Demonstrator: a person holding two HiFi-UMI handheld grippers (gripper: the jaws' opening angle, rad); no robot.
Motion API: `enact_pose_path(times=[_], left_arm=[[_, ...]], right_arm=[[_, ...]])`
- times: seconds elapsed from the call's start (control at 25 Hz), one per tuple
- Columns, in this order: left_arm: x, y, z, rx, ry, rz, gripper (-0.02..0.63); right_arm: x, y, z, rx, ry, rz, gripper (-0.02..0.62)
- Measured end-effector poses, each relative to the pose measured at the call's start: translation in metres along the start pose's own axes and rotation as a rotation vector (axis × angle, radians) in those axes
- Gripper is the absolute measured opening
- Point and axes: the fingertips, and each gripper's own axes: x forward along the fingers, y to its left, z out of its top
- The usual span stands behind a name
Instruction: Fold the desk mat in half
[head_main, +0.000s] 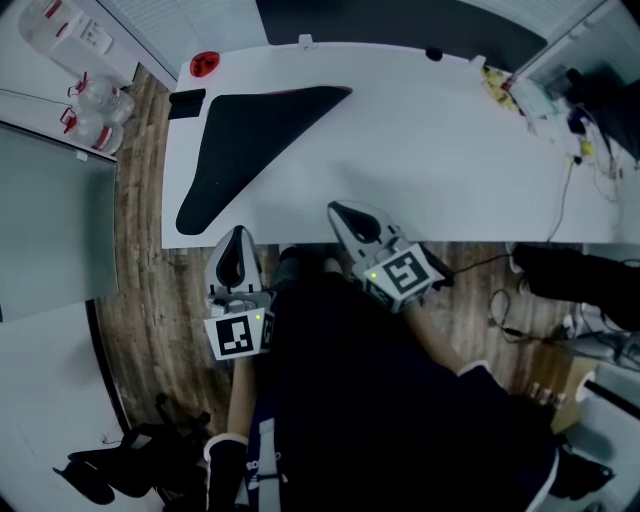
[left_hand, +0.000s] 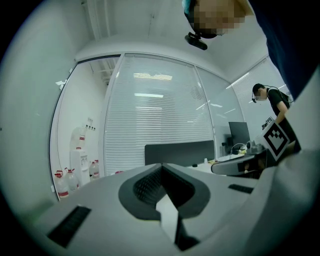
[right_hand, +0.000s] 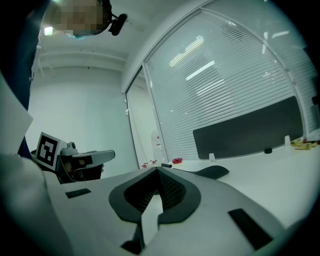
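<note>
The black desk mat (head_main: 250, 140) lies on the left part of the white desk (head_main: 430, 160), showing as a triangle with a fold line along its upper right side; one raised corner of the mat (right_hand: 212, 172) shows in the right gripper view. My left gripper (head_main: 236, 232) hangs at the desk's front edge, just below the mat's near corner, shut and empty. Right of it, my right gripper (head_main: 335, 208) reaches over the front edge, its jaws closed with nothing between them. In each gripper view, the left gripper (left_hand: 161, 165) and the right gripper (right_hand: 157, 170) meet at the tips.
A red object (head_main: 204, 64) and a small black block (head_main: 186, 103) sit at the desk's far left corner. A dark partition (head_main: 400, 20) runs along the back. Cables and small clutter (head_main: 530, 95) fill the right end. Water bottles (head_main: 95, 110) stand on the floor at left.
</note>
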Motion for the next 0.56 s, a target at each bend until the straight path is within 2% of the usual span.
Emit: enact_pose_path(times=[0.4, 0.56], left_arm=[[0.026, -0.012, 0.019, 0.081, -0.031, -0.115, 0.002], [0.03, -0.016, 0.016, 0.08, -0.023, -0.124, 0.002]], right_arm=[[-0.003, -0.006, 0.001, 0.001, -0.013, -0.022, 0.002], [-0.007, -0.013, 0.0, -0.004, -0.014, -0.033, 0.002]])
